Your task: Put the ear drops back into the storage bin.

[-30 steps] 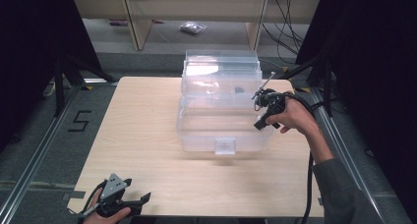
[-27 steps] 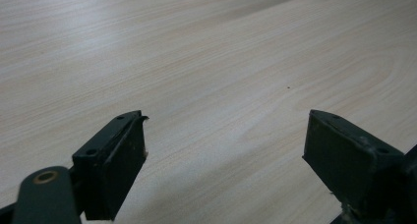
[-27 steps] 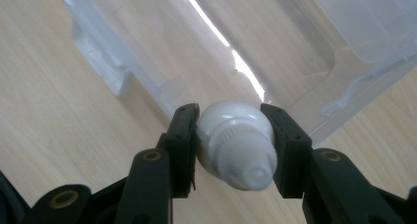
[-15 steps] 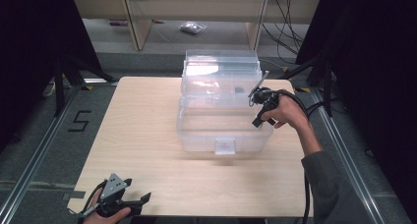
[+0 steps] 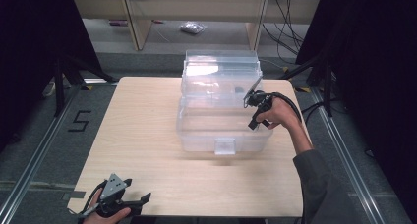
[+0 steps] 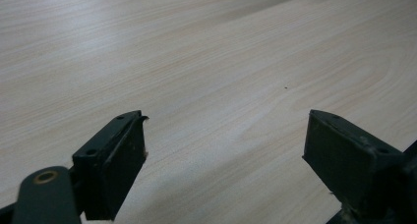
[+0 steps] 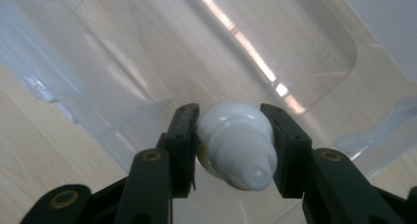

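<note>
A clear plastic storage box point(image 5: 221, 130) stands on the wooden table point(image 5: 142, 121) with its lid point(image 5: 221, 69) tipped up at the back. My right gripper point(image 5: 252, 125) hangs over the box's right side, pointing down into it. In the right gripper view its pads point(image 7: 184, 130) are shut on a small white bottle point(image 7: 236, 145) with a ribbed cap, and the box's clear floor point(image 7: 123, 62) lies below. My left gripper point(image 5: 140, 202) rests at the table's near left edge. Its jaws stand wide apart over bare wood point(image 6: 196, 62), with nothing between the fingertips point(image 6: 226, 140).
Wooden shelving and a small plastic bag point(image 5: 193, 27) lie on the floor behind the table. Black stands flank both sides. A floor mark "5" point(image 5: 80, 121) is at the left. The table's left half and front strip are bare wood.
The right hand has moved left and down with the white bottle, from beside the box's right wall to over its inside. The left gripper has stayed put.
</note>
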A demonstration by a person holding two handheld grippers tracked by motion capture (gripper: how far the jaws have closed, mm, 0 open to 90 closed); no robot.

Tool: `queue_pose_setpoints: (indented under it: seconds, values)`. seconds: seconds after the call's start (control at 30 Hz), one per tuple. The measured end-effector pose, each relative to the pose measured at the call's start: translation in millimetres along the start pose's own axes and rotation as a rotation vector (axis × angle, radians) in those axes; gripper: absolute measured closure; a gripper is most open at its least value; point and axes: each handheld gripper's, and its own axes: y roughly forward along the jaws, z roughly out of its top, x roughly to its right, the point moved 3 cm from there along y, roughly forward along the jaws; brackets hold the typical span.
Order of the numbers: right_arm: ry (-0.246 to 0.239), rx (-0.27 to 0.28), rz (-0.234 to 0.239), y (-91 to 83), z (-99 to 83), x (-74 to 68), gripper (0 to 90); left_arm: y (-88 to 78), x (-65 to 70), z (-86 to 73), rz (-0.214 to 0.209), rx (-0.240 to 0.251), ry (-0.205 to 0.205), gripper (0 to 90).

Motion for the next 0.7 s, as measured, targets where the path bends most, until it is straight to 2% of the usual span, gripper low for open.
queue_pose_setpoints:
  seconds: [0.03, 0.07, 0.1, 0.13, 0.17, 0.23, 0.3, 0.4, 0.47, 0.5, 0.53, 0.7]
  values:
    - [-0.014, 0.006, 0.000, 2.4, 0.0, 1.4, 60.1, 0.0, 0.1, 0.0, 0.001, 0.001, 0.000, 15.3]
    - [-0.013, 0.008, 0.006, 3.7, 0.1, 1.3, 60.1, -1.2, -1.0, -0.2, 0.003, -0.015, 0.016, 15.3]
    - [0.016, -0.009, 0.008, 5.9, 0.6, -0.2, 60.2, -1.3, -0.9, -0.3, 0.002, -0.016, 0.018, 15.3]
    - [-0.014, -0.003, 0.005, 7.1, 0.8, 2.2, 60.1, -1.1, -0.9, -0.3, 0.002, -0.017, 0.018, 15.3]
    - [-0.012, -0.007, 0.003, 8.6, 0.8, 2.5, 60.1, -0.5, -0.3, -0.2, 0.001, -0.011, 0.009, 15.3]
    - [0.004, -0.013, 0.007, 10.3, 1.8, 2.8, 60.1, -1.2, -0.8, -0.4, 0.002, -0.018, 0.017, 15.3]
    - [-0.009, -0.005, 0.007, 11.5, 2.3, 3.8, 60.2, -1.4, -0.9, -0.4, 0.001, -0.019, 0.020, 15.3]
    - [0.019, -0.021, 0.015, 13.8, 4.0, 1.9, 60.1, -0.6, -0.2, -0.2, 0.000, -0.013, 0.010, 15.3]
    - [0.009, -0.020, 0.012, 17.2, 4.5, 3.3, 60.1, -1.5, -0.9, -0.5, 0.003, -0.019, 0.020, 15.3]
    - [0.042, -0.045, 0.020, 18.6, 4.7, 0.9, 60.1, -1.5, -1.7, -0.5, 0.008, -0.024, 0.026, 15.3]
    - [0.021, -0.030, 0.016, 20.8, 5.2, 3.2, 60.1, -1.4, -0.9, -0.2, 0.000, -0.017, 0.017, 15.3]
    - [0.017, -0.032, 0.021, 29.5, 3.3, 5.2, 60.1, -1.5, -0.6, -0.4, 0.001, -0.022, 0.018, 15.3]
